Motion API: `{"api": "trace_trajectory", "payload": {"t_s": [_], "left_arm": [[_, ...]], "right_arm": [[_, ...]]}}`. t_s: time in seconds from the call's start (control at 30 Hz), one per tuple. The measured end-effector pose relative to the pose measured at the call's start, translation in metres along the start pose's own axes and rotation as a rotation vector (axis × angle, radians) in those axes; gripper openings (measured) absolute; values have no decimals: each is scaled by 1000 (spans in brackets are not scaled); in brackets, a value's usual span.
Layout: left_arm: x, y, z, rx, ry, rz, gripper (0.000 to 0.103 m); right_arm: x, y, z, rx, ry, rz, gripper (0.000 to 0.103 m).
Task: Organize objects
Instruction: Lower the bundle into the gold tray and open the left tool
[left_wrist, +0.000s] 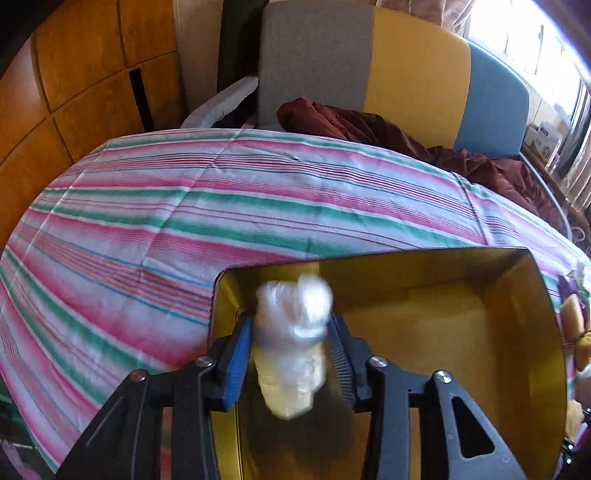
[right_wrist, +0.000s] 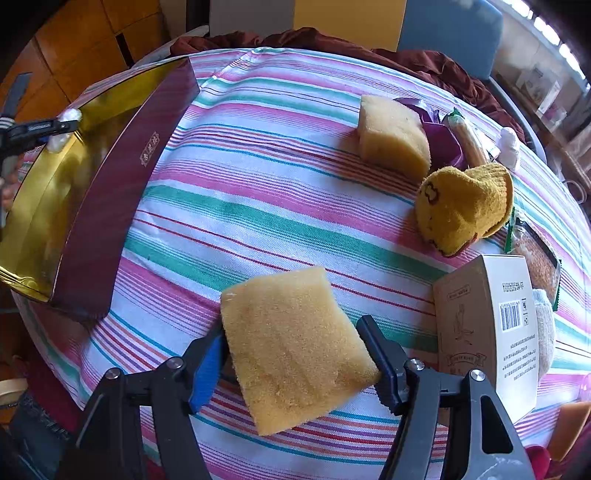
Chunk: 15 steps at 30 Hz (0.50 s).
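A striped cloth (right_wrist: 280, 206) in pink, green and white covers the desk, with a grey, yellow and blue chair back (left_wrist: 388, 70) and a heap of dark red fabric (left_wrist: 369, 129) behind it. The left tongs (left_wrist: 290, 354) hang over the gold-lined box (left_wrist: 524, 332), and between their pads sits a white plastic-wrapped bundle (left_wrist: 291, 339) (blurred, so its contents cannot be made out); a sliver of gap seems to show on the right pad, and whether the pads grip the bundle or have let go cannot be told. The bundle is above the near left corner of the box interior. The right tongs (right_wrist: 291, 365) are clenched on a yellow sponge (right_wrist: 295, 350), both pads pressing its sides, the sponge tilted above the cloth. To the right of that sponge stands a beige carton (right_wrist: 487, 332) with a barcode, upright and close beside the right finger. Farther out lie a yellow knitted sock (right_wrist: 461, 206), a second yellow sponge (right_wrist: 391, 136) beside a purple wrapper (right_wrist: 439, 140), and a small white figure (right_wrist: 509, 147) near the far edge. In the right wrist view the box lies at the far left, its maroon outer wall (right_wrist: 122, 184) facing the sponge, well apart from it
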<state>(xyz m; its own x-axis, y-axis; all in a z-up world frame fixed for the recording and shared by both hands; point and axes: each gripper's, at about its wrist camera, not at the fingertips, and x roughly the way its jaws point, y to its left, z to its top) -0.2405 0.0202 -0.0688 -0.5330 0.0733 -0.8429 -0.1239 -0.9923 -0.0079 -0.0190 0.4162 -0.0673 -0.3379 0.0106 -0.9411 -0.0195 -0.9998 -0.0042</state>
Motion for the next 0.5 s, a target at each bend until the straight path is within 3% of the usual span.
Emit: {"api": "trace_trajectory", "payload": {"t_s": [0.13,0.27,0.43,0.5], "left_arm": [[-1,-6,2,15,-9,-22,65],[-27,-10,-9,28,-76,-25,66],[-77,-10,-46,14,-149,-79,67],[-93,-10,-66,9,-156,-102,75]], "right_arm": [[-2,-7,7,0,-1,2,69],[-3,-11,12,-1,-2,1,69],[-6,-19,22,-4,-4,-2,70],[-7,-23,27,-3,-4,1,71]]}}
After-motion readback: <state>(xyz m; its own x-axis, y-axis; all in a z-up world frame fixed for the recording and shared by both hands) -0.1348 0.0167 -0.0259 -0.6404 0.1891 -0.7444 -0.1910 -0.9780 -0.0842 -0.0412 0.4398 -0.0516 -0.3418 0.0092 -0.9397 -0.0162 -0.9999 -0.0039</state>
